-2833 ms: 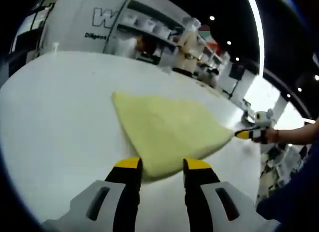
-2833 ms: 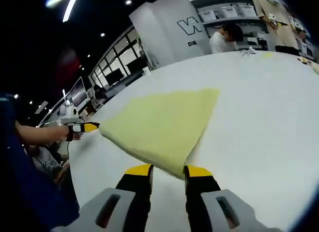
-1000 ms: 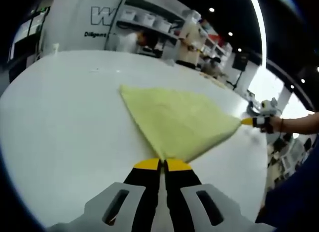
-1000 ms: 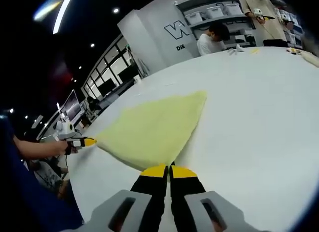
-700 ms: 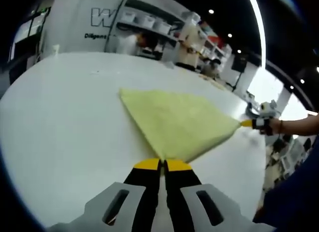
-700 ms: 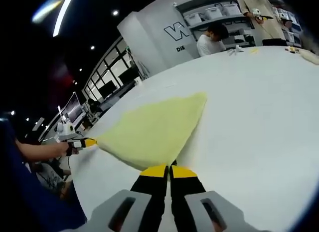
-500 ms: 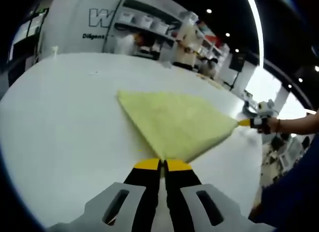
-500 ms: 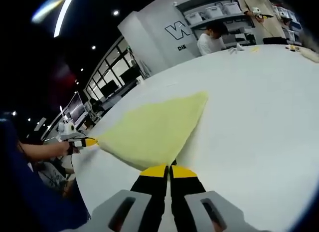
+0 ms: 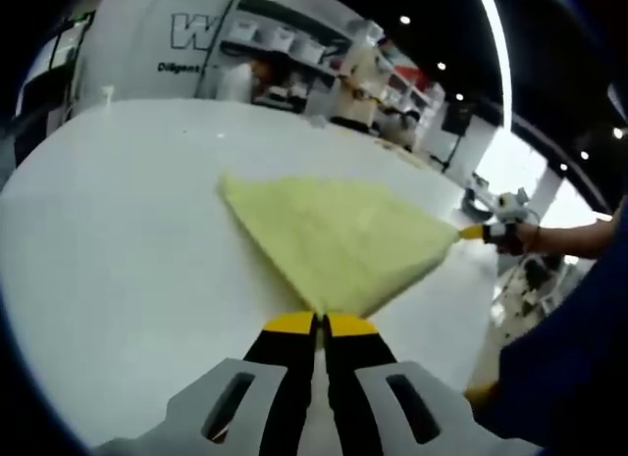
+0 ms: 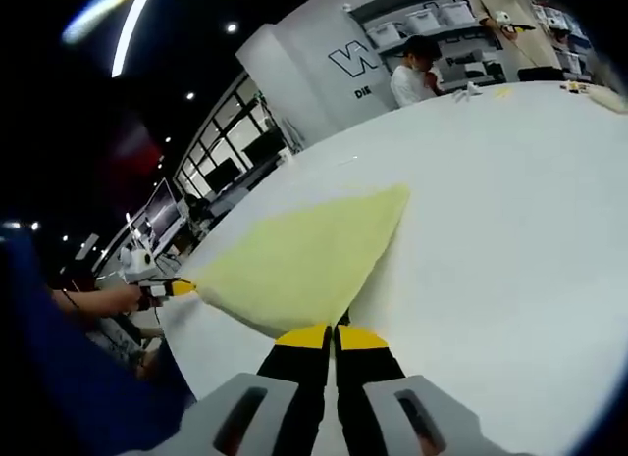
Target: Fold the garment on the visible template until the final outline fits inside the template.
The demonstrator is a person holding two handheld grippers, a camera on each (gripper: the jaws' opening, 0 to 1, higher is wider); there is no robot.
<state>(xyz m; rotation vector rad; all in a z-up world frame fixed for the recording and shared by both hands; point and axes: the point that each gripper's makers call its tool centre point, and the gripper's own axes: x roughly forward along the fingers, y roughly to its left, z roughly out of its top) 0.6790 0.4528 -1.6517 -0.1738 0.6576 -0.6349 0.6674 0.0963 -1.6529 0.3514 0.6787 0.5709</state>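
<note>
A pale yellow garment lies folded flat on the white table, roughly four-sided. My left gripper is shut on its near corner, yellow tips pressed together. The other gripper holds the far right corner, with a hand behind it. In the right gripper view the same garment spreads ahead, and my right gripper is shut on its near corner. The left gripper pinches the corner at the left edge of the table. No template outline can be made out on the table.
The white table stretches wide around the garment. Shelves with boxes and a wall with lettering stand beyond it. A person stands at the far side. A dark blue sleeve fills the lower right.
2.8 s ago both grippers stood open around the garment's corners; both have since shut on them. Over the last second only the views shifted slightly.
</note>
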